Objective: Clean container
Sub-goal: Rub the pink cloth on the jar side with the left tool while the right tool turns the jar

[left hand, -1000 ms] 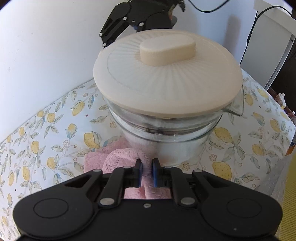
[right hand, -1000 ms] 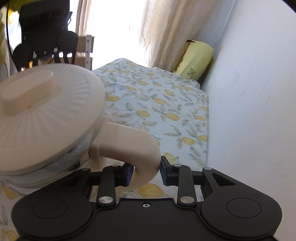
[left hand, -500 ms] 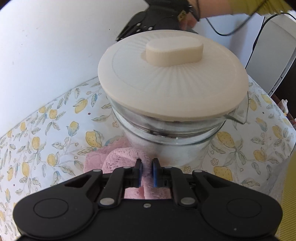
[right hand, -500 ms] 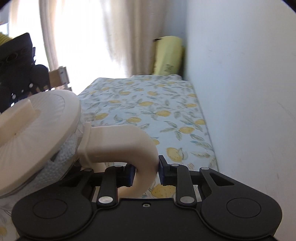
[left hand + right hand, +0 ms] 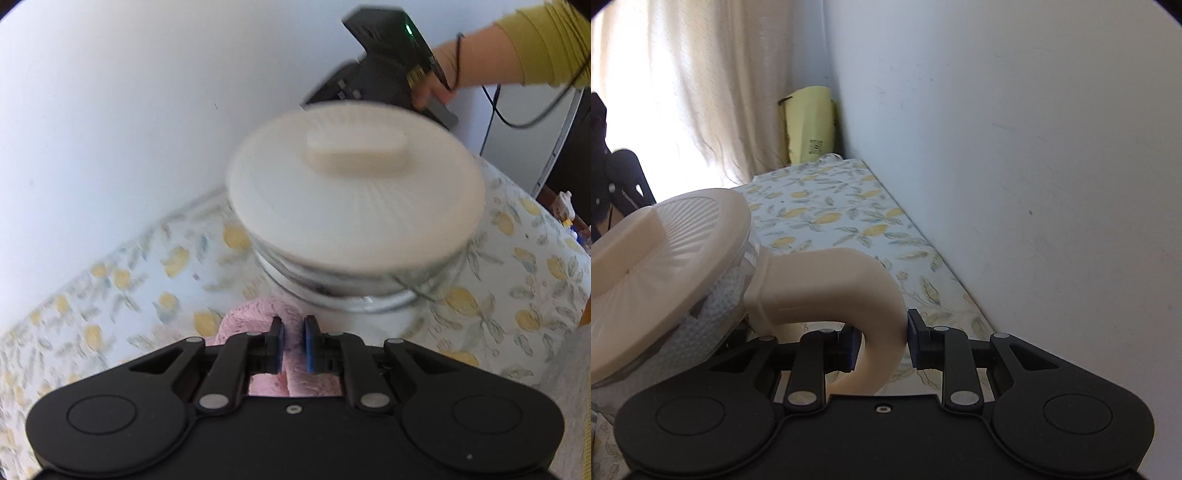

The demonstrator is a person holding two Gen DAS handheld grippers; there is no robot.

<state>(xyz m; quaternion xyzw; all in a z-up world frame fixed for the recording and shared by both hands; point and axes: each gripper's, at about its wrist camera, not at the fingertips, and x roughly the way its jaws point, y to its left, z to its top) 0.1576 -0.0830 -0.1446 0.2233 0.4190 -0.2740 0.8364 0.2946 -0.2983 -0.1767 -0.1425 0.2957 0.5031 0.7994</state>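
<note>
A glass jug with a cream ribbed lid (image 5: 354,199) stands on the lemon-print tablecloth (image 5: 122,280); it looks blurred in the left wrist view. My left gripper (image 5: 292,332) is shut on a pink cloth (image 5: 247,317), pressed low against the jug's side. In the right wrist view the lid (image 5: 665,266) is at the left and my right gripper (image 5: 881,341) is shut on the jug's cream curved handle (image 5: 846,284). The right gripper also shows behind the jug in the left wrist view (image 5: 384,70).
A white wall (image 5: 1034,184) runs close along the table's edge. A yellow bag (image 5: 810,125) leans in the far corner by a curtain (image 5: 683,92). A white cabinet and black cables (image 5: 517,118) stand behind the table.
The jug has turned and shifted right in the left wrist view, now blurred. The right gripper has swung with the handle toward the wall. The cloth stays gripped.
</note>
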